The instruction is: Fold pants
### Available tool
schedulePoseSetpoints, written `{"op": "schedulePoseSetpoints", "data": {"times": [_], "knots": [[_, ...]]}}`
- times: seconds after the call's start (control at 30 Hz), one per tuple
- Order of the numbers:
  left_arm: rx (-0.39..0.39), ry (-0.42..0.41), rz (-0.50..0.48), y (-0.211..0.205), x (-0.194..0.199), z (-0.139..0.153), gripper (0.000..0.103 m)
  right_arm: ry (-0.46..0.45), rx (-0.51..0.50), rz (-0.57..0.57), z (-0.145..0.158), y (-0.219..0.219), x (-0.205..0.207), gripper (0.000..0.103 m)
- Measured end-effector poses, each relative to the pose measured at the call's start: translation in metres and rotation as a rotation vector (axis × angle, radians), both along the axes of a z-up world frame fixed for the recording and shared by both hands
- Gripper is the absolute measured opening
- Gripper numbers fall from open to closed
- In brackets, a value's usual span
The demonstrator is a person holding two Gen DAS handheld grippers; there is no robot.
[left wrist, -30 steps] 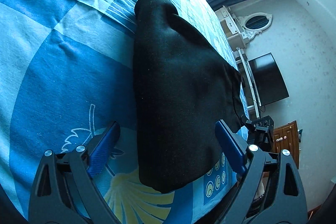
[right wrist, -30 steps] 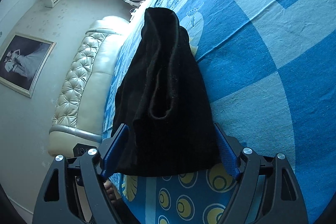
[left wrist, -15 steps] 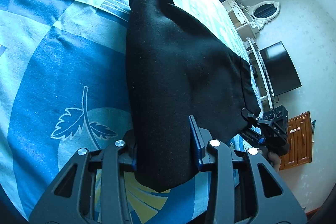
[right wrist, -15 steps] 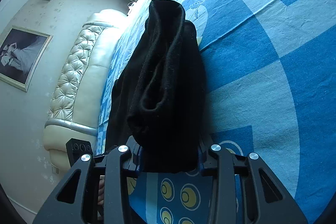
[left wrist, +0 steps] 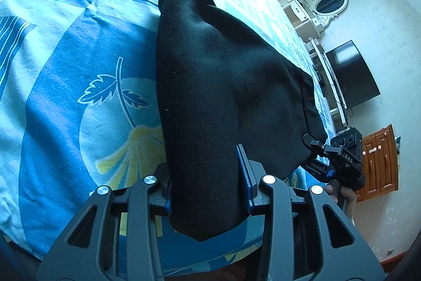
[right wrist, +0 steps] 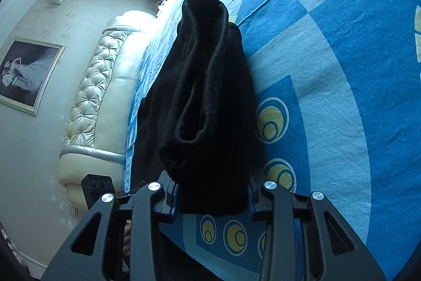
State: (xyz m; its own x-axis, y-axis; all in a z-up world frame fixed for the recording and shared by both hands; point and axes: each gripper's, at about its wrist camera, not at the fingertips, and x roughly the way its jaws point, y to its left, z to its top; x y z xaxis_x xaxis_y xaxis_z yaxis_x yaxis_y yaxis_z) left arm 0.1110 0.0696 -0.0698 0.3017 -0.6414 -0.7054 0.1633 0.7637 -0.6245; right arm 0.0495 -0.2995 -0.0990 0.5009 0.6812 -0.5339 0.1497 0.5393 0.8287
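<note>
Both grippers' fingers (left wrist: 243,178) have closed since 1 s ago, now clamped on pants (left wrist: 223,86) edge btwn them.

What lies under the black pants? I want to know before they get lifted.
The blue patterned bedsheet spreads out around the pants and runs beneath them. Whatever lies directly under the cloth is covered and cannot be seen.
</note>
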Motion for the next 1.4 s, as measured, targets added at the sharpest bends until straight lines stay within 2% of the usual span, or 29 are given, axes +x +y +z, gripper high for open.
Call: {"op": "schedulePoseSetpoints", "data": {"times": [1.4], "knots": [[-0.020, -0.023, -0.004, -0.002, 0.002, -0.004, 0.039, 0.008, 0.040, -0.017, -0.011, -0.008, -0.005, 0.037]]}}
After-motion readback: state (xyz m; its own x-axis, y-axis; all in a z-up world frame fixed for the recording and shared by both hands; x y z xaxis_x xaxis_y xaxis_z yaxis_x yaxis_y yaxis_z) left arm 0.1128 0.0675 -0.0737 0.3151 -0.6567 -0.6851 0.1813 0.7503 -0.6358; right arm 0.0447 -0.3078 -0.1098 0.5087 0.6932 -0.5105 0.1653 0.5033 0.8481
